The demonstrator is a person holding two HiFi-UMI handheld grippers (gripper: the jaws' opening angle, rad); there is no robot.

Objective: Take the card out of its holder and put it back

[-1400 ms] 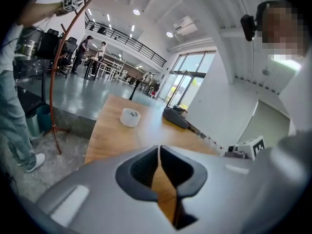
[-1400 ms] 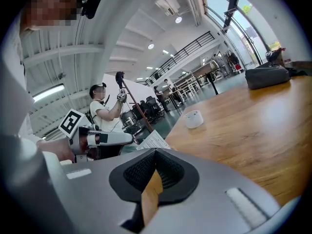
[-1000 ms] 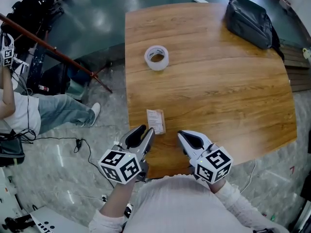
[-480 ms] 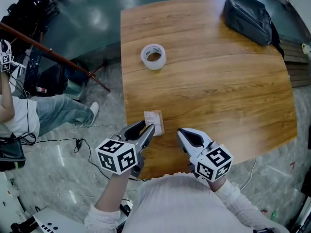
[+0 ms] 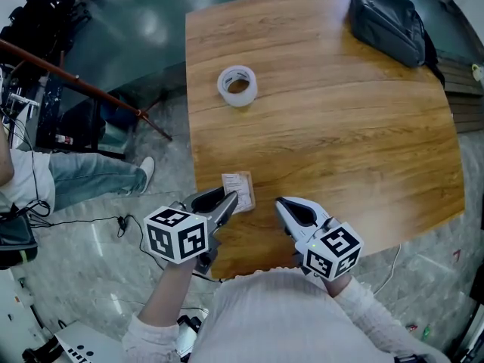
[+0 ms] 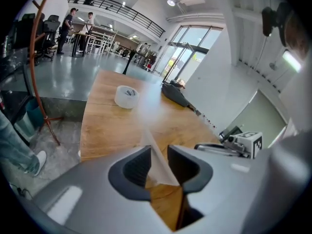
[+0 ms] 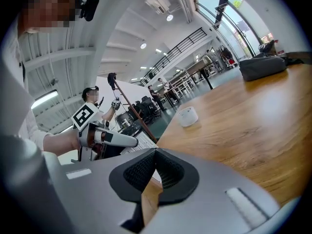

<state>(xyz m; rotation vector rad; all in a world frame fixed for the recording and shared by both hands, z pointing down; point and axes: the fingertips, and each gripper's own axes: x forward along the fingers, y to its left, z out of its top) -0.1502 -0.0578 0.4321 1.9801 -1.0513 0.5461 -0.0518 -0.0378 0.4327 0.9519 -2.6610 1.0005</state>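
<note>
Obs. 1, task object: the card holder (image 5: 239,187) lies flat on the wooden table (image 5: 340,127), close to the near edge at roughly 7 o'clock of the tabletop. It reads as a pale rectangle with fine print. Whether the card sits fully inside cannot be told from where I stand.

Obs. 2, left gripper (image 5: 227,201): it reaches the holder from 7 o'clock, pitched downward, with its marker cube (image 5: 176,234) trailing toward the person. In the left gripper view a thin translucent sheet edge stands between the 2 jaws, leaning toward the left-hand pad. The jaws have just been closing, but a gap is visible beside the sheet, so they are spread around the holder's near corner rather than pinching it.

Obs. 3, right gripper (image 5: 281,206): at 4 o'clock of the holder, apart from it, over the table's near edge. The right gripper view shows both ribbed pads pressed together with nothing between them.

Obs. 4, surroundings: 1 roll of tape (image 5: 237,85) sits at 12 o'clock of the holder, well apart. 1 black bag (image 5: 387,23) rests at the far corner, about 1 o'clock. Off the table at 9 o'clock a seated person's jeans leg (image 5: 91,174) shows, with a reddish-brown pole (image 5: 91,89) slanting above it.
</note>
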